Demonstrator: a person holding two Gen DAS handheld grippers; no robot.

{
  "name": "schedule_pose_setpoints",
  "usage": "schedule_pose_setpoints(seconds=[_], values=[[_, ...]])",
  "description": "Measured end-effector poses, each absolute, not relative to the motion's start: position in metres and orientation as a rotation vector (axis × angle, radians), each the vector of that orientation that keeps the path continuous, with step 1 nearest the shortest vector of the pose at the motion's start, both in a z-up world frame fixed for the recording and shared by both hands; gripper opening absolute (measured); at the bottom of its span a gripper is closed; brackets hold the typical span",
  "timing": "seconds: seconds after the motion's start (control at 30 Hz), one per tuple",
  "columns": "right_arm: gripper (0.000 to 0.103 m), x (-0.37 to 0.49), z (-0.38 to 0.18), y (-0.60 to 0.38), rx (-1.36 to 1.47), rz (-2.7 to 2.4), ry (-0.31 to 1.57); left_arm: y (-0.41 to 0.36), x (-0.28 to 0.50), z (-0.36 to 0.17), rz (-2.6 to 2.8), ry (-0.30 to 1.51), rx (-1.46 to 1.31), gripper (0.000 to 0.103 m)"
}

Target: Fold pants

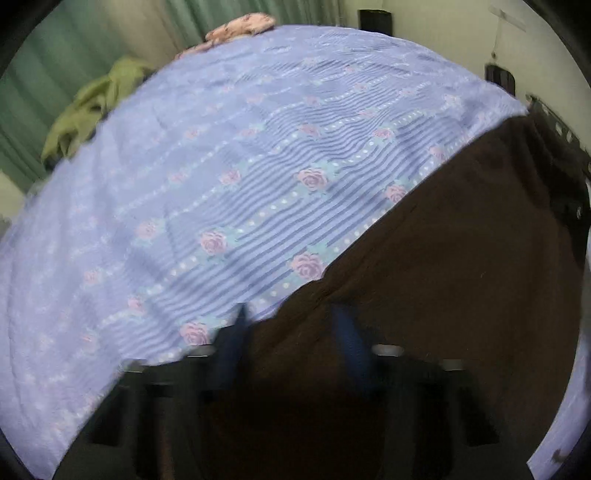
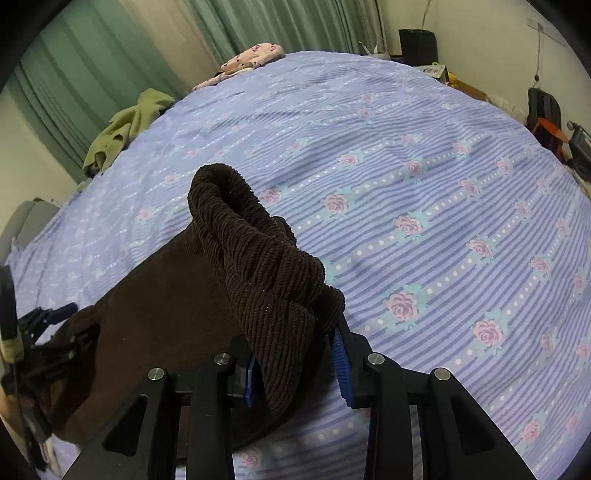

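Dark brown corduroy pants point(image 2: 177, 295) are held up over a bed with a purple rose-striped sheet point(image 2: 424, 177). My right gripper point(image 2: 295, 354) is shut on a bunched ribbed end of the pants point(image 2: 258, 258), which rises above its blue pads point(image 2: 341, 354). My left gripper point(image 1: 291, 332) holds the other edge of the pants point(image 1: 443, 277); brown cloth lies between its blue fingers point(image 1: 349, 332). The left gripper also shows at the left edge of the right wrist view point(image 2: 48, 325).
A green garment point(image 2: 125, 129) lies at the bed's far left edge. A pink patterned cloth point(image 2: 251, 57) lies at the far end. Green curtains point(image 2: 258, 26) hang behind. A black bin point(image 2: 417, 44) and a dark bag point(image 2: 543, 110) stand by the right wall.
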State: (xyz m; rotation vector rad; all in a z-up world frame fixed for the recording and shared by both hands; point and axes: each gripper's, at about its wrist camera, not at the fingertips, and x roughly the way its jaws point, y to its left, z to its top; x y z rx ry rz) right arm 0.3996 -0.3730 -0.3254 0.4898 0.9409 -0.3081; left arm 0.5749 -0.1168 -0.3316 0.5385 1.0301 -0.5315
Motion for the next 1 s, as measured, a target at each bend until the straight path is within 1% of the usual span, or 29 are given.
schedule_pose_setpoints(seconds=[0.03,0.1,0.17,0.23,0.27,0.33,0.37,0.4,0.43,0.5,0.53,0.57,0.63,0.67,0.73,0.77,0.8,0.83,0.87,0.93,1.0], values=[[0.036,0.398,-0.327,-0.373,0.493,-0.308,0.943,-0.118,0.573,-0.33,-0.524,1.009,0.547,0.023],[0.038,0.397,-0.327,-0.374,0.522,-0.306,0.94,-0.121,0.572,-0.326,-0.496,0.974,0.563,0.022],[0.038,0.399,-0.329,-0.378,0.556,-0.301,0.935,-0.12,0.576,-0.327,-0.479,0.977,0.53,0.024],[0.038,0.4,-0.332,-0.378,0.557,-0.301,0.937,-0.118,0.58,-0.333,-0.453,0.998,0.505,0.032],[0.038,0.401,-0.333,-0.378,0.552,-0.3,0.941,-0.116,0.579,-0.332,-0.44,0.994,0.505,0.034],[0.04,0.401,-0.336,-0.38,0.559,-0.295,0.937,-0.114,0.573,-0.317,-0.409,0.964,0.488,0.04],[0.043,0.401,-0.337,-0.382,0.575,-0.291,0.942,-0.111,0.566,-0.303,-0.392,0.928,0.473,0.042],[0.045,0.4,-0.339,-0.385,0.59,-0.283,0.943,-0.109,0.559,-0.292,-0.383,0.891,0.463,0.051],[0.047,0.399,-0.339,-0.387,0.604,-0.277,0.943,-0.107,0.549,-0.279,-0.37,0.845,0.456,0.064],[0.052,0.398,-0.339,-0.391,0.63,-0.259,0.926,-0.105,0.522,-0.257,-0.348,0.765,0.438,0.066],[0.057,0.398,-0.339,-0.394,0.65,-0.252,0.912,-0.105,0.508,-0.251,-0.363,0.753,0.412,0.065],[0.061,0.398,-0.339,-0.395,0.667,-0.247,0.903,-0.106,0.499,-0.249,-0.382,0.756,0.392,0.065],[0.062,0.397,-0.343,-0.403,0.737,-0.228,0.874,-0.113,0.475,-0.253,-0.427,0.765,0.331,0.053],[0.062,0.397,-0.346,-0.408,0.775,-0.227,0.87,-0.117,0.469,-0.258,-0.438,0.776,0.313,0.05],[0.062,0.4,-0.357,-0.417,0.863,-0.211,0.883,-0.127,0.459,-0.273,-0.451,0.817,0.268,0.032],[0.059,0.4,-0.361,-0.421,0.908,-0.193,0.887,-0.128,0.458,-0.279,-0.447,0.839,0.239,0.028],[0.052,0.4,-0.362,-0.423,0.931,-0.182,0.879,-0.128,0.457,-0.288,-0.44,0.862,0.209,0.02],[0.045,0.399,-0.362,-0.425,0.947,-0.168,0.872,-0.128,0.456,-0.295,-0.426,0.888,0.181,0.016],[0.042,0.398,-0.36,-0.425,0.951,-0.166,0.875,-0.124,0.456,-0.304,-0.406,0.912,0.154,0.015],[0.04,0.394,-0.352,-0.424,0.949,-0.157,0.852,-0.114,0.455,-0.322,-0.355,0.972,0.1,0.013],[0.039,0.39,-0.342,-0.422,0.963,-0.155,0.825,-0.106,0.448,-0.338,-0.341,1.001,0.071,0.013]])
